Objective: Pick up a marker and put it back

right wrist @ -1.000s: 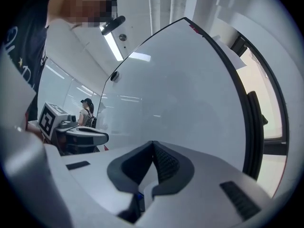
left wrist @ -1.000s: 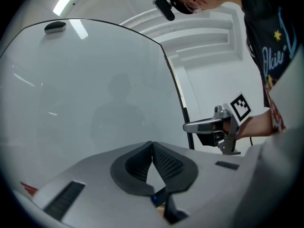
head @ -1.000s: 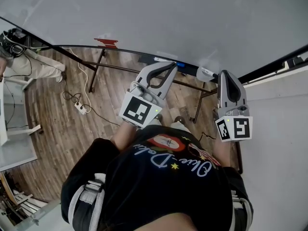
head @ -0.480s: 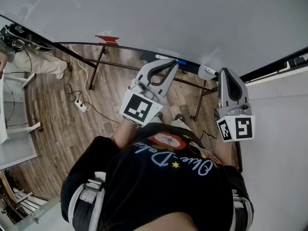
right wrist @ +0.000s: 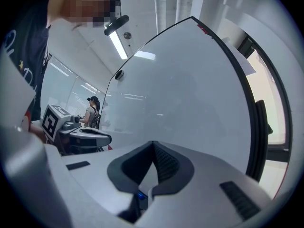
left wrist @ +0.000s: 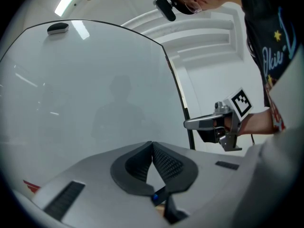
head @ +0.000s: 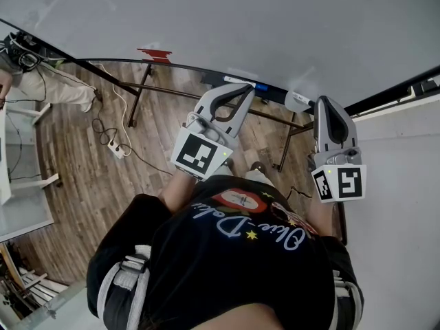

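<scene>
A large whiteboard (head: pixel 240 26) stands in front of me, with a tray (head: pixel 185 69) along its lower edge. On the tray lies a white marker with a blue cap (head: pixel 249 84), just beyond my left gripper (head: pixel 242 93). That gripper is shut and holds nothing; its jaws meet at the tip in the left gripper view (left wrist: pixel 152 144). My right gripper (head: pixel 323 104) points at the board beside a white object (head: pixel 295 102) on the tray. Its jaws are shut and nothing is between them (right wrist: pixel 153 143). Each gripper view shows the other gripper (left wrist: pixel 186 124) (right wrist: pixel 109 137) level beside it.
A red item (head: pixel 155 52) sits on the tray at the left. The board's stand legs (head: pixel 136 102) rest on a wooden floor with a power strip (head: pixel 115 154) and cables. A white table (head: pixel 20 212) is at far left, a wall (head: pixel 405 212) at right. Another person (right wrist: pixel 91 110) stands far off.
</scene>
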`<state>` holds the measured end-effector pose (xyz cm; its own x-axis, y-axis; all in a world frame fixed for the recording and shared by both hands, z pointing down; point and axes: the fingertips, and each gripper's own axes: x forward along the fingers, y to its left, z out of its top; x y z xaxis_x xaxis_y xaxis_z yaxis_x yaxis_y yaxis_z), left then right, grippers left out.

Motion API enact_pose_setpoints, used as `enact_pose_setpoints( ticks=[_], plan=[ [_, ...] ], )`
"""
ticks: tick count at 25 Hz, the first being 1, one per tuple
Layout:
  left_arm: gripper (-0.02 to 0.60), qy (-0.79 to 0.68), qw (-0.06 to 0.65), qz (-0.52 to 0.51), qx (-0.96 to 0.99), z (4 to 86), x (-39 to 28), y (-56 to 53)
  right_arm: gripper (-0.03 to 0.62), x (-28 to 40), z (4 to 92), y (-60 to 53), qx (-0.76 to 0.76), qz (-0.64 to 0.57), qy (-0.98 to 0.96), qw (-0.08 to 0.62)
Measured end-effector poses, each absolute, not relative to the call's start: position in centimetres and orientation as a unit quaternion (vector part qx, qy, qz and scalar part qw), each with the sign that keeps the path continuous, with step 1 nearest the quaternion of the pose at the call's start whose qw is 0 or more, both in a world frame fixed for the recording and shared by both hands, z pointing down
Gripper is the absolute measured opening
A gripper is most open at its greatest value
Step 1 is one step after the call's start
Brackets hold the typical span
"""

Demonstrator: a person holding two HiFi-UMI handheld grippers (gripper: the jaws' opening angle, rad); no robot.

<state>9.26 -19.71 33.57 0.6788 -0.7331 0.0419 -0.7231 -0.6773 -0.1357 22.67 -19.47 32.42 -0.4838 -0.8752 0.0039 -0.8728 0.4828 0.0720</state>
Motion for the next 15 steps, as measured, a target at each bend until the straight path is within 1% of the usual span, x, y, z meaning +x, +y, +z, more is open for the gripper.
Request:
enact_pose_setpoints(
  ticks=[15],
  plan=[
    [0.003, 0.400, 0.052, -0.048, -0.914, 33.47, 8.94, -19.69, 0.000, 22.63, 32.11, -19.31, 0.510, -0.031, -0.859, 0.020]
  ],
)
